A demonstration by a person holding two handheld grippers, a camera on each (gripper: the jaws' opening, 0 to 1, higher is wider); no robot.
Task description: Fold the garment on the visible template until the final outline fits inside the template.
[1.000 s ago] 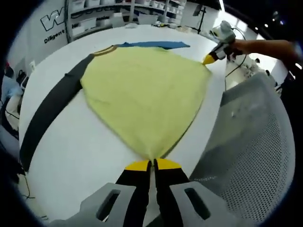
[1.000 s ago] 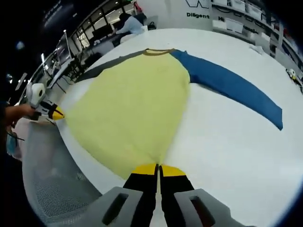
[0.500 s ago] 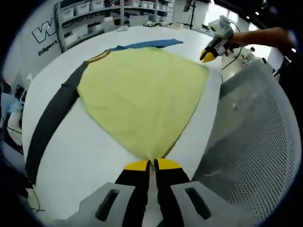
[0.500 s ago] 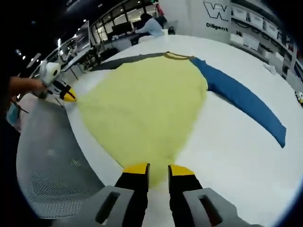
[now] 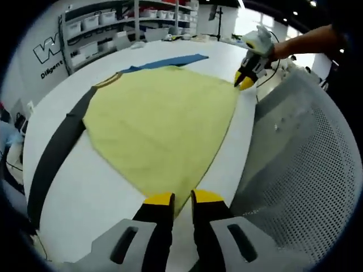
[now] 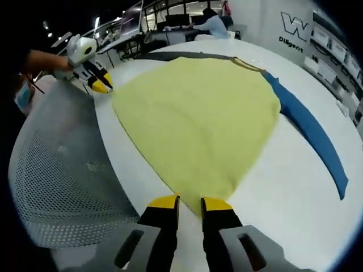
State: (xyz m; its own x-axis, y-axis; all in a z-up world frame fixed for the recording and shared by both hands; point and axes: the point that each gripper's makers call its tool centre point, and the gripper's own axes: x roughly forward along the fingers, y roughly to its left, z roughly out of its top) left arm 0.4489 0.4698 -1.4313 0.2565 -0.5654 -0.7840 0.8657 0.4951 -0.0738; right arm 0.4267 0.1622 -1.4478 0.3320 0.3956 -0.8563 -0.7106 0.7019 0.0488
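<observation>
Where shelves line the wall, garment covers white table

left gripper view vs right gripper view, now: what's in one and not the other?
Left gripper view alone: shelving with white storage bins along the back wall, and the left gripper with jaws open at the shirt's hem corner.

Right gripper view alone: a seated person at a far desk, and the right gripper with jaws open at the other hem corner.

Both: the yellow shirt spread flat on the white table, its dark grey sleeve, its blue sleeve, and the grey mesh chair.
</observation>
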